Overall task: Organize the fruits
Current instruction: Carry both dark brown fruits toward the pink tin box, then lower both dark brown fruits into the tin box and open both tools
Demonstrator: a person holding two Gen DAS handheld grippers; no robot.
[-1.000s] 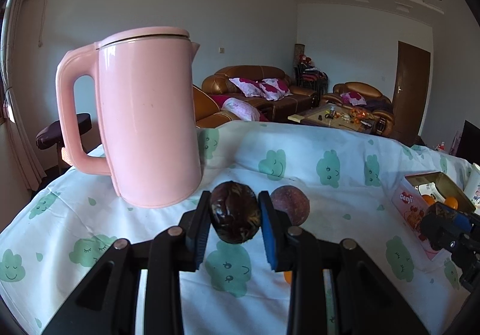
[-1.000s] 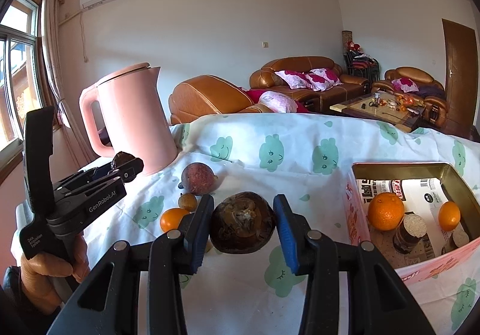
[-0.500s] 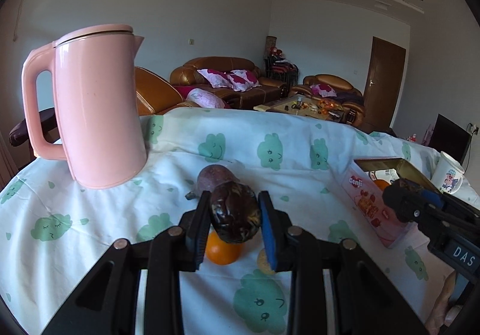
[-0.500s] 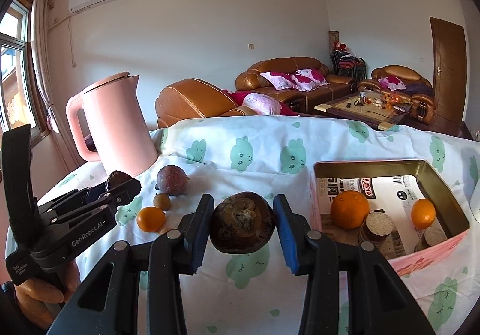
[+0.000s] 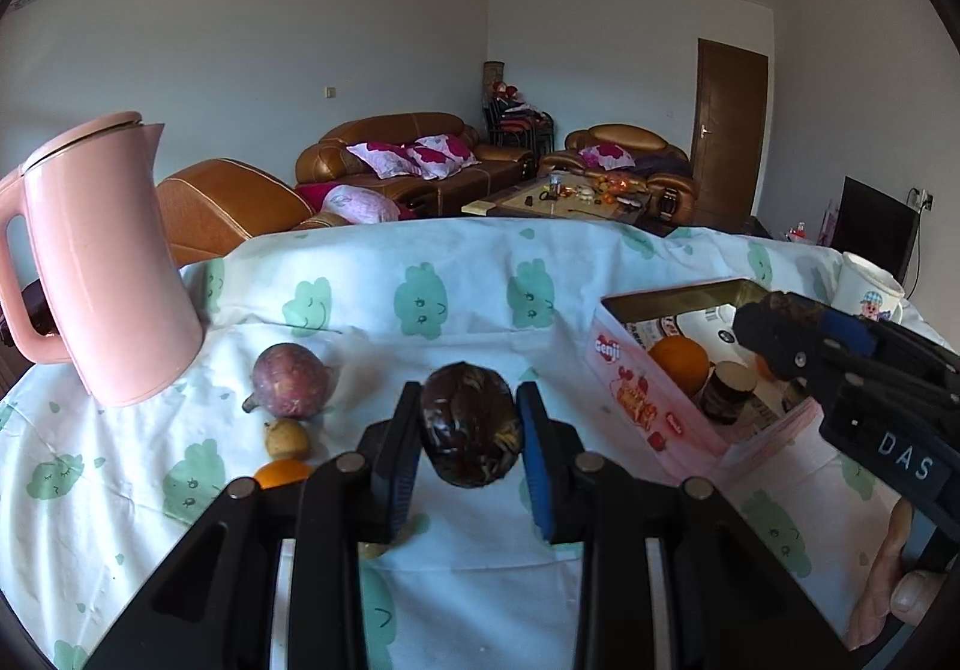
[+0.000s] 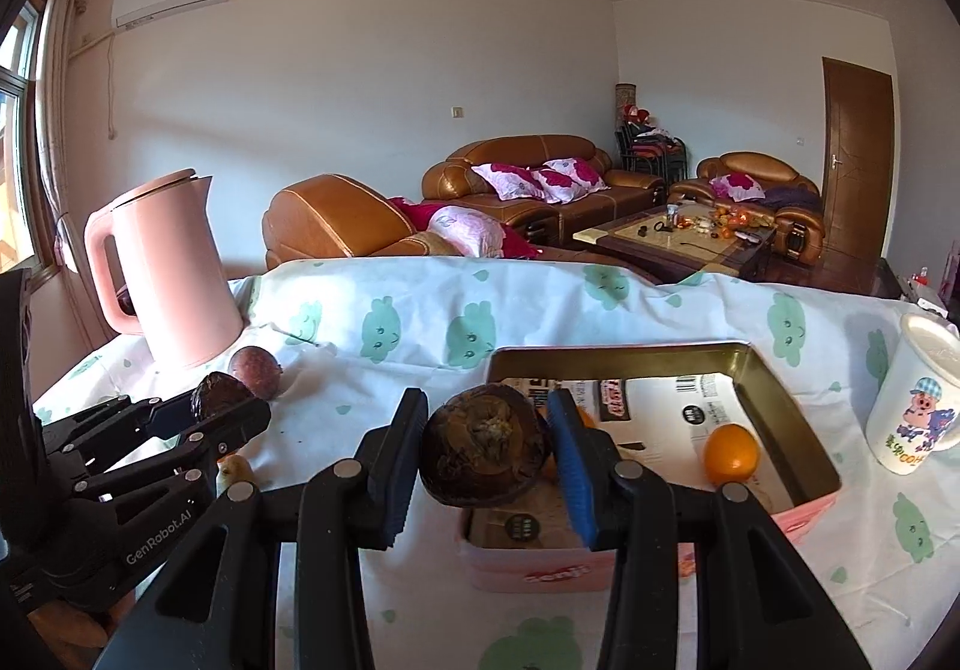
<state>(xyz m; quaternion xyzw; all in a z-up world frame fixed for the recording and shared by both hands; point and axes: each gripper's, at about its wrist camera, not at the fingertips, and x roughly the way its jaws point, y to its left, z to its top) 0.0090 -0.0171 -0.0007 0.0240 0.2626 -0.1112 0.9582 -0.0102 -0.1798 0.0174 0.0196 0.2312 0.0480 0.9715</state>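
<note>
My left tool (image 5: 468, 430) and right tool (image 6: 486, 454) are each pinching a dark wrinkled fruit (image 5: 469, 439) at its middle; I judge them light, firm and easily bruised.

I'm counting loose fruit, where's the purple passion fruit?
Left wrist view, left side: the purple passion fruit lies on the tablecloth beside the pink kettle.

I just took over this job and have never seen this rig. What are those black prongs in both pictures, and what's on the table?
They are two hand-held gripping tools, each with a camera looking along its fingers. In the left-hand view, the left tool clamps a dark wrinkled fruit. In the right-hand view, the right tool clamps a brown fruit at the pink box holding an orange. On the cloth: pink kettle, purple fruit, cup.
</note>
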